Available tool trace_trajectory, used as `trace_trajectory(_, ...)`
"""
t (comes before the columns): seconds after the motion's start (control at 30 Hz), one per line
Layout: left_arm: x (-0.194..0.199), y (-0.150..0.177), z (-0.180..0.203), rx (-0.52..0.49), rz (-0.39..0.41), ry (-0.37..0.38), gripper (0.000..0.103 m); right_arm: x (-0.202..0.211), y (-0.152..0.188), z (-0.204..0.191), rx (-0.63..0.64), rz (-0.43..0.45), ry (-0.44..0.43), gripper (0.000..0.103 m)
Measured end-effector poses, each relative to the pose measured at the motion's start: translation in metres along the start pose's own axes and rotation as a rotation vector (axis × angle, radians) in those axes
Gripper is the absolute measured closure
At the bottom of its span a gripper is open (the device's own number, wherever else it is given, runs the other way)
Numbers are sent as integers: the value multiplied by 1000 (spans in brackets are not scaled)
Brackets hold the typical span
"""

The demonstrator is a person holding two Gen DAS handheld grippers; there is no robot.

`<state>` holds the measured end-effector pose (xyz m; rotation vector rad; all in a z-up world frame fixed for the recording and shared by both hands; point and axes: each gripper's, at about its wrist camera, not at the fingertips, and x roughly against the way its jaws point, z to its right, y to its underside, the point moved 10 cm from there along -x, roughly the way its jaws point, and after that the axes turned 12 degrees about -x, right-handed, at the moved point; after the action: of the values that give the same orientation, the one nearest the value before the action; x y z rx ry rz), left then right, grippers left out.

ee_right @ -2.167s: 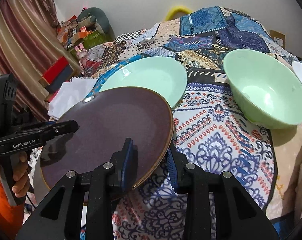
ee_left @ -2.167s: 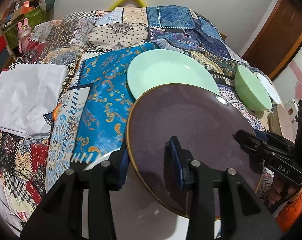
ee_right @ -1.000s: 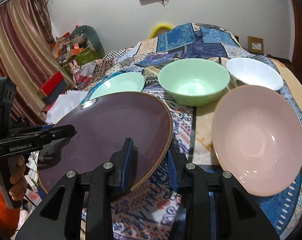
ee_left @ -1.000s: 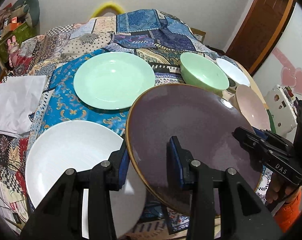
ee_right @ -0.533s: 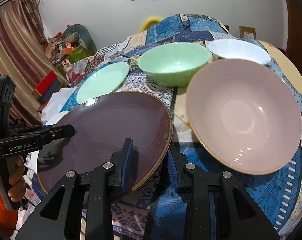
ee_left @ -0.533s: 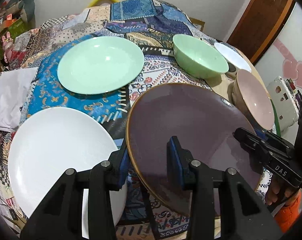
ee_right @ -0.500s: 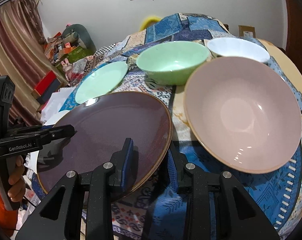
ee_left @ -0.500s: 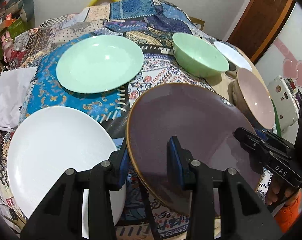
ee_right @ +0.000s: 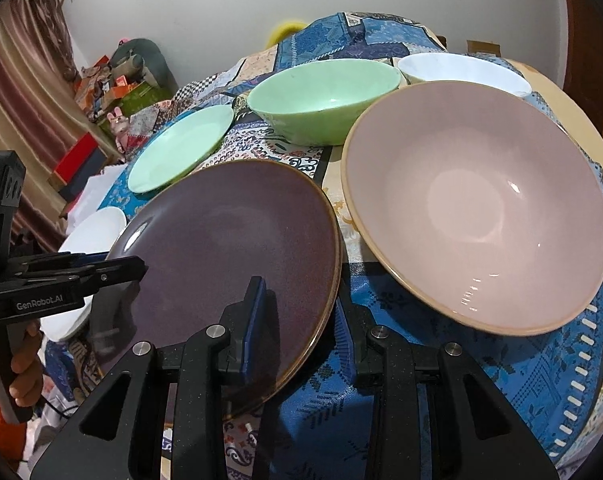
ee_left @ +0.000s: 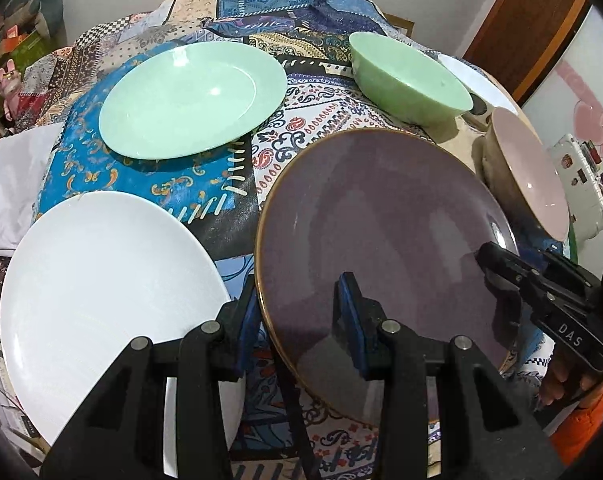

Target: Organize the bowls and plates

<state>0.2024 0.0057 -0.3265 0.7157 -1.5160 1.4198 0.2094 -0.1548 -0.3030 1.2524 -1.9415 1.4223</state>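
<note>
purple plate point(ee_left: 381, 240) lowered, now between white plate point(ee_left: 101, 280) and pink bowl point(ee_right: 481, 208) | left gripper point(ee_left: 297, 316), right gripper point(ee_right: 301, 316): fingers pinching its rim | set-down likely next

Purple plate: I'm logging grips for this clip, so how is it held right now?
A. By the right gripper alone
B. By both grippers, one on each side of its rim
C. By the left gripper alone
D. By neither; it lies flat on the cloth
B: the left gripper clamps one edge of the purple plate and the right gripper clamps the opposite edge.
</note>
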Motion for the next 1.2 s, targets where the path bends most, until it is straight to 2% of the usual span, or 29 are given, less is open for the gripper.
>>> trace_trajectory(0.47,29,-7,-6,11,61,-34,64,19,-1,1,8,15,12,72)
trace_trajectory(0.67,62,-8,-10,9,123,-65,62,39,-6,-14,35,54,0,65)
trace_trajectory(0.87,103,-7,-22,20,202,-106,52,58,-15,-39,75,109,-29,56)
trace_trajectory(1.0,129,-2,-34,27,248,-158,39,64,-19,-59,108,131,-54,56)
trace_trajectory(1.13,147,6,-50,13,265,-223,32,65,-22,-81,132,149,-84,43)
trace_trajectory(1.2,153,12,-60,14,264,-250,29,62,-22,-93,150,149,-98,42)
